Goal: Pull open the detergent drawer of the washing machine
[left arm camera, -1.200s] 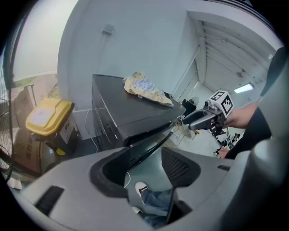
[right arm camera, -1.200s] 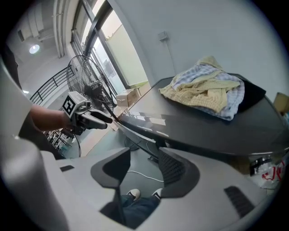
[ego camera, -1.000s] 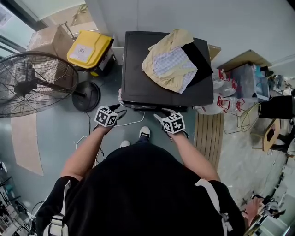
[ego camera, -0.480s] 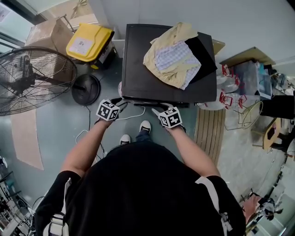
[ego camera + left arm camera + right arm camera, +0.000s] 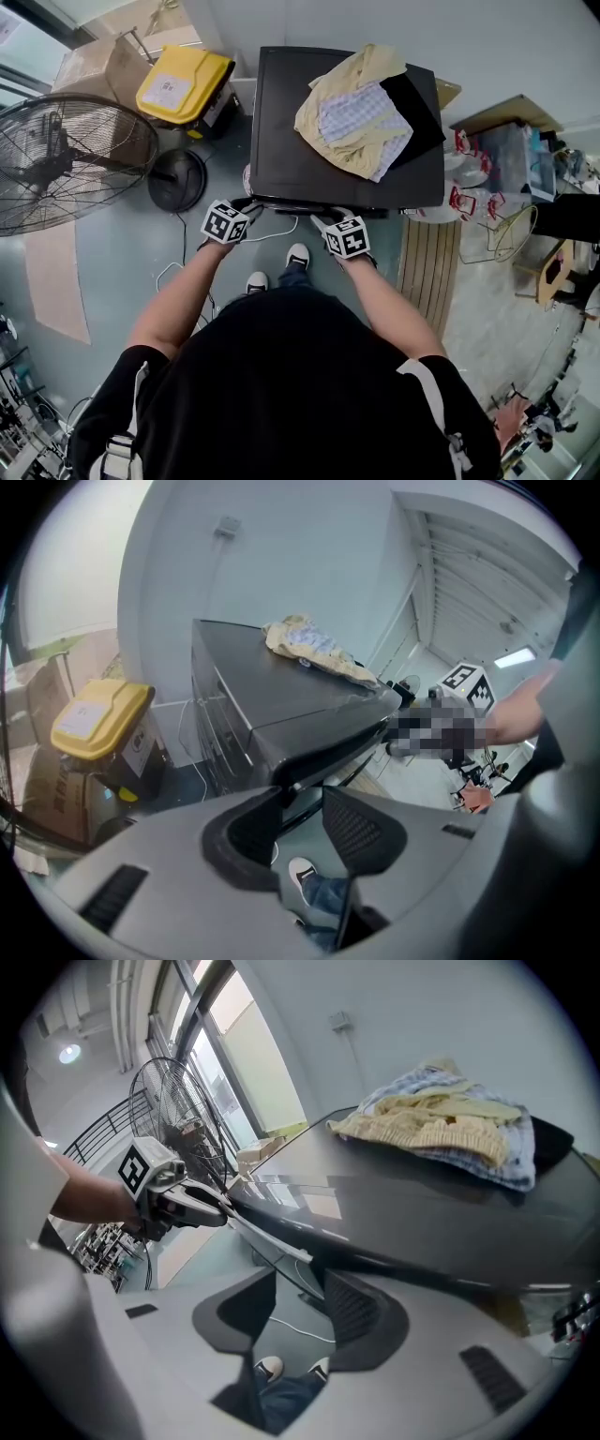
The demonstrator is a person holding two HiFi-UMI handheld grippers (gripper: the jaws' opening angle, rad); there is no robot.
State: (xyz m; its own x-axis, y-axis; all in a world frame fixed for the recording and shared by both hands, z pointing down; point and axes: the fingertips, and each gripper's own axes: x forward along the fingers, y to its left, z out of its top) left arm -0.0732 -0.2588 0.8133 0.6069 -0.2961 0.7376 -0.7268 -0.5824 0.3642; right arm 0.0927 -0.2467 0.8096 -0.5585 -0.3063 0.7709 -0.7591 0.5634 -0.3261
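Washing machine (image 5: 281, 150), dark and boxy, is the anchor, and the person stands right at its front. Clothes (image 5: 361, 117) lie heaped on its top, toward the back right, and play no part in the job.

The left tongs (image 5: 246, 203) sit at the machine's front-left top corner, angled down. Their jaws have just been closing to about half width. The dark front lip (image 5: 323, 750) of the machine lies at their tips, but the pads do not visibly press on it, so nothing is held. The right tongs (image 5: 328, 217) hover at the machine's front edge, nearer its middle. They have narrowed a little but are wide apart, with a pale strip (image 5: 272, 1238) along the front edge crossing their gap, ungripped.

The detergent drawer itself shows plainly in no view. It probably sits in the machine's front panel just under that front-left corner, and there is no sign that it is out.

The step in hand looks like the grasp, with the pull not begun. Next, the left tongs need to pinch firmly on the drawer's face, then draw straight away from the machine's front.
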